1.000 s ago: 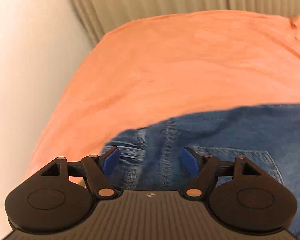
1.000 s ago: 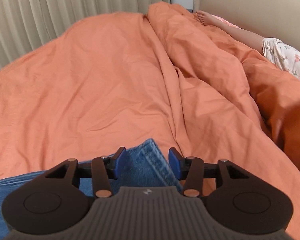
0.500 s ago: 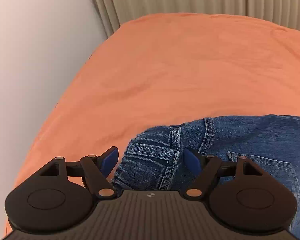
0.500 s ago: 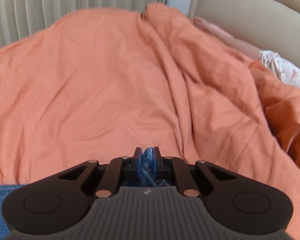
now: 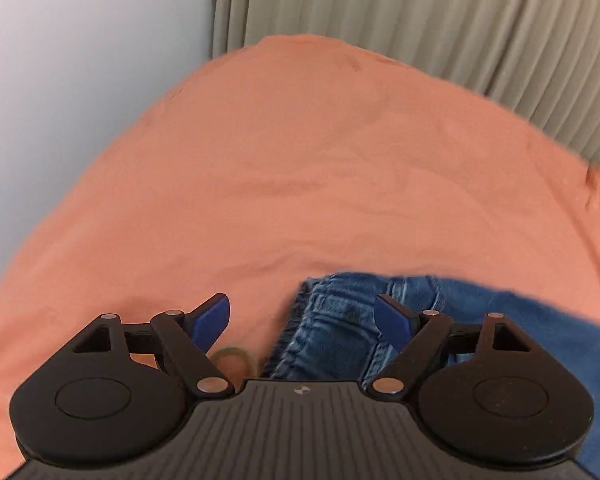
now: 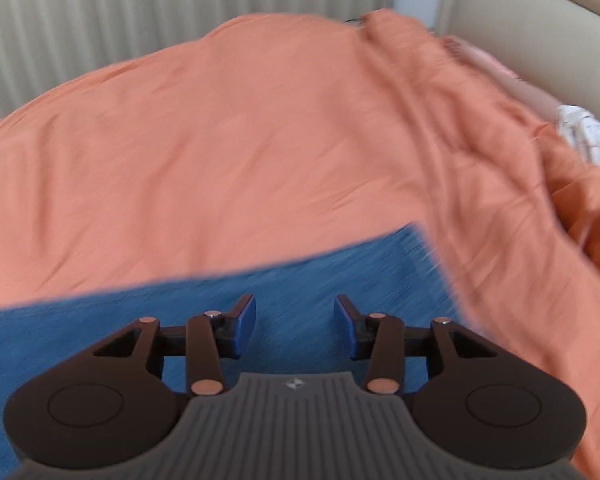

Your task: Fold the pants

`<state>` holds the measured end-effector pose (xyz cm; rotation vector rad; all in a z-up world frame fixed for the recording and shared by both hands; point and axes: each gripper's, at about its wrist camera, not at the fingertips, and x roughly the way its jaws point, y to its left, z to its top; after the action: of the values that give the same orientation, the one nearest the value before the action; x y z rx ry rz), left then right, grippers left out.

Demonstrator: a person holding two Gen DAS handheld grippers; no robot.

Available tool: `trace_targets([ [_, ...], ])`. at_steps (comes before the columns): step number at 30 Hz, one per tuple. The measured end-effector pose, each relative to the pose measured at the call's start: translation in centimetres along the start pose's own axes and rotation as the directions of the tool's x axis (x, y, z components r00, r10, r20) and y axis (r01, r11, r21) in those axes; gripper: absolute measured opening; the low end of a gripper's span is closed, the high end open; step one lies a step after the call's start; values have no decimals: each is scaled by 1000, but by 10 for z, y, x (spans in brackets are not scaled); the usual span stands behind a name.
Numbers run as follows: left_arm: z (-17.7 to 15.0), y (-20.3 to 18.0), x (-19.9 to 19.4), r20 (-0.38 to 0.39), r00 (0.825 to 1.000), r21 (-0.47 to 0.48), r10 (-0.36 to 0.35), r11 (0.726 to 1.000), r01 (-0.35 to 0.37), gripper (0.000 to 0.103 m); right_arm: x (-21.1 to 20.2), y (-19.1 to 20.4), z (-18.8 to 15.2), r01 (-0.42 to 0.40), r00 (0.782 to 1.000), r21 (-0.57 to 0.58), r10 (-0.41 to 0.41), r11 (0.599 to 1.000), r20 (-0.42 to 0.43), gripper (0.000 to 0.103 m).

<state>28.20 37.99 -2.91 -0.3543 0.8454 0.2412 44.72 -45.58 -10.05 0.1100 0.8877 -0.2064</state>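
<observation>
A: Where are the jeans [image 5: 340,332]?

B: Flat on the orange duvet [image 5: 300,184], on its near part, well short of the curtain [image 5: 420,8] behind it. In the left view the waistband end, with its belt loops, lies just beyond the left gripper [image 5: 302,320] and toward its right finger.

A: Is that gripper holding the waistband?

B: No. Its jaws stand wide apart; the denim sits between them, nearer the right pad, but nothing pinches it.

A: And the other one?

B: The right gripper [image 6: 296,328] is also spread open and empty. It hovers over a broad blue stretch of the jeans [image 6: 260,288], whose far corner ends against the duvet [image 6: 220,140], toward the bunched ridge of it on the right.

A: How far along is the fold, then?

B: Hard to say: the right view is smeared with motion, so I can't count layers. The blue panel looks like one flat slab with a straight far edge, which may mean one fold is already laid down. It is still long, though, running from the waistband across to that corner.

A: So what is left?

B: By my reading, at least one more fold to shorten it, then squaring the edges. Both grippers would need a fresh grasp first.

A: Anything else nearby?

B: A small ring [image 5: 232,356] on the duvet, just left of the waistband.
</observation>
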Motion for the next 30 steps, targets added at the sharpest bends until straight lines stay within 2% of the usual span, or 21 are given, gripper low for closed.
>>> trace_targets([
  [1,1,4,8,-13,999,-20,-33,999,32,96,-5,14,-8,-19,1000,-13,19,1000,-13,40],
  [3,1,8,22,-19,998,-55,-54,997,53,95,-16,42,-24,-61,998,-30,61,998,-32,44],
  [5,0,14,35,-31,995,-83,-93,992,90,90,-25,70,-36,-91,995,-58,89,994,-49,48],
  [6,-2,17,40,-38,992,-104,-116,988,112,78,-29,83,-41,-101,993,-79,96,992,-61,48],
  [7,-6,19,43,-38,989,-113,-141,984,136,58,-32,96,-45,-105,993,-100,98,989,-68,49],
  [8,-10,17,42,-23,987,-95,-162,983,159,46,-34,107,-49,-106,992,-123,97,987,-74,50],
  [12,-31,-6,28,61,989,92,-133,988,127,31,-34,139,-57,-97,992,-153,83,984,-94,51],
  [15,-40,-13,5,139,980,172,-142,978,117,19,-26,155,-60,-77,992,-161,59,984,-113,51],
  [17,-45,-23,-18,205,966,258,-156,961,100,17,-23,165,-61,-60,992,-174,40,983,-119,51],
  [19,-51,-37,-43,244,948,352,-204,930,109,16,-20,169,-61,-50,992,-183,28,982,-121,51],
  [21,-53,-46,-57,228,935,409,-273,898,162,15,-19,170,-62,-44,993,-188,21,981,-120,51],
  [22,-54,-48,-59,219,933,421,-285,890,173,14,-19,171,-63,-40,993,-188,18,981,-118,51],
  [25,-51,-48,-50,193,946,440,-262,884,155,13,-20,173,-68,-43,992,-185,20,982,-123,51],
  [27,-46,-44,-30,184,966,421,-180,903,88,13,-22,174,-71,-45,992,-184,22,982,-125,51],
  [30,-32,-32,8,157,985,361,-70,932,9,12,-27,174,-75,-57,991,-178,35,982,-126,51],
])
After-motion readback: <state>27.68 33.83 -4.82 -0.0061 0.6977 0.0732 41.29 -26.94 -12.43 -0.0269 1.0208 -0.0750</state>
